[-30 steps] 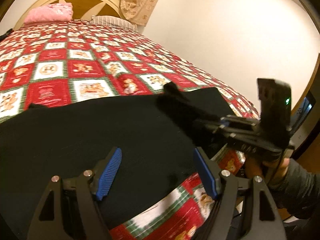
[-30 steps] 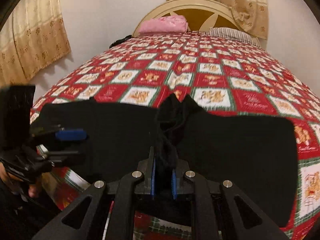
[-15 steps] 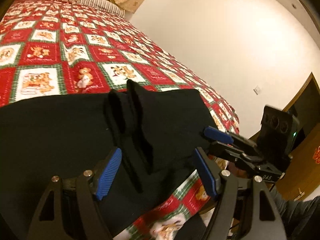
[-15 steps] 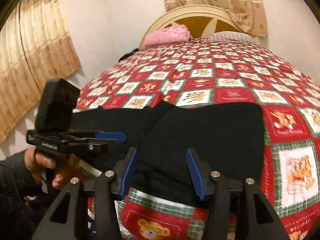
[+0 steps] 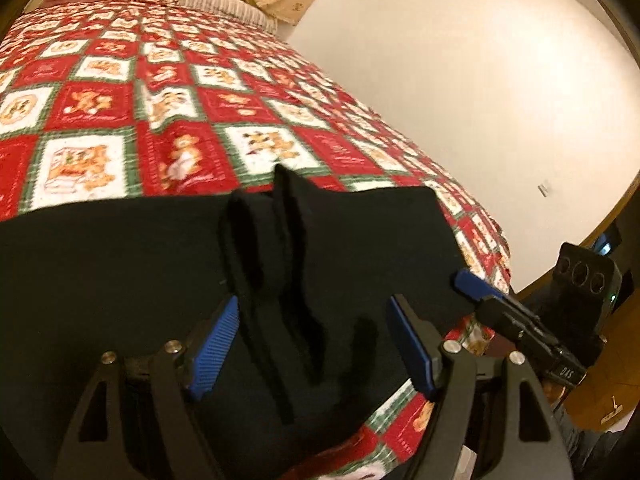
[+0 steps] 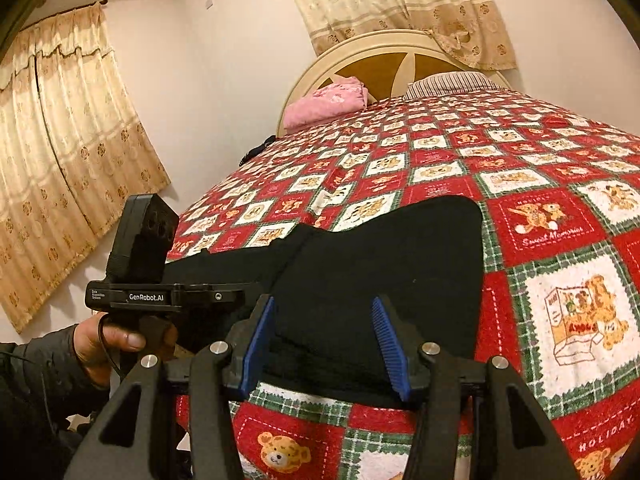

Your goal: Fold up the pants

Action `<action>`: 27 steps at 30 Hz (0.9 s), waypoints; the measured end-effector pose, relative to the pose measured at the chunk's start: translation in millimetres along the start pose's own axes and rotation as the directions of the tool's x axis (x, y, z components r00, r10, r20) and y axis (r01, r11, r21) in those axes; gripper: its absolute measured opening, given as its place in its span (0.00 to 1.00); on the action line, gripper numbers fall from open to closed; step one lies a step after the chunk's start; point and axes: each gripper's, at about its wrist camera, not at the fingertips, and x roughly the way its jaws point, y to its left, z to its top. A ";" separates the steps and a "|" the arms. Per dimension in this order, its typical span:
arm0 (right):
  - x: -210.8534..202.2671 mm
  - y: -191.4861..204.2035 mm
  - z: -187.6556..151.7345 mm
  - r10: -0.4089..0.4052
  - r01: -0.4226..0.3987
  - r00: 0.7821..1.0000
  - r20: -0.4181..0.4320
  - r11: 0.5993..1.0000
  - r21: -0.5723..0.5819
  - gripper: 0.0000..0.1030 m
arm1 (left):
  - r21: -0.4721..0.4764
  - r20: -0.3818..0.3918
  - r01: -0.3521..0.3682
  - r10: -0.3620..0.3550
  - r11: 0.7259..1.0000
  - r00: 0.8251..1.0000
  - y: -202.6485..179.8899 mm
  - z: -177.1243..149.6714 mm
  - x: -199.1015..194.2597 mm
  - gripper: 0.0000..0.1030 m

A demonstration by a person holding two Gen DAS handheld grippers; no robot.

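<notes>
Your right gripper (image 6: 320, 344) is no longer pinching anything: a second ago it was clamped on a raised tuft of the black pants (image 5: 140, 280), and its jaws have just been opening, so now the blue pads are standing apart with cloth lying under them, not pressed by them. You are also pulling it back toward the bed's near edge and off to the right end of the garment. That is telling you the fold you carried is probably laid down, and the pants are resting on their own.

The pants are lying flat on the quilt (image 6: 540, 216) along the near edge of the bed, one squared end reaching toward the right side. A ridge of bunched fabric (image 5: 276, 248) is standing up in the middle, just ahead of your left gripper (image 5: 316, 344). Its fingers are spread wide, nothing between the pads but the flat cloth below, and the ridge is sitting slightly toward the left pad (image 5: 214, 344). That ridge is likely needing smoothing or a fresh grasp.
</notes>
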 end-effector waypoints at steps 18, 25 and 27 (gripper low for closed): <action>-25.1 -14.8 3.5 -0.031 0.022 0.990 0.139 0.997 0.068 0.57 | 0.007 0.112 0.014 -0.014 1.000 0.994 -7.1 12.2 -64.7 0.11; -22.9 -2.9 2.1 -0.012 0.010 0.990 0.137 1.000 0.015 0.57 | -0.075 0.093 -0.052 0.059 0.996 0.994 28.6 -3.5 -65.5 0.11; -20.6 -0.2 1.0 0.006 -0.006 0.992 0.126 1.000 0.005 0.57 | -0.098 0.074 -0.056 0.064 0.994 0.995 38.1 -9.5 -58.9 0.11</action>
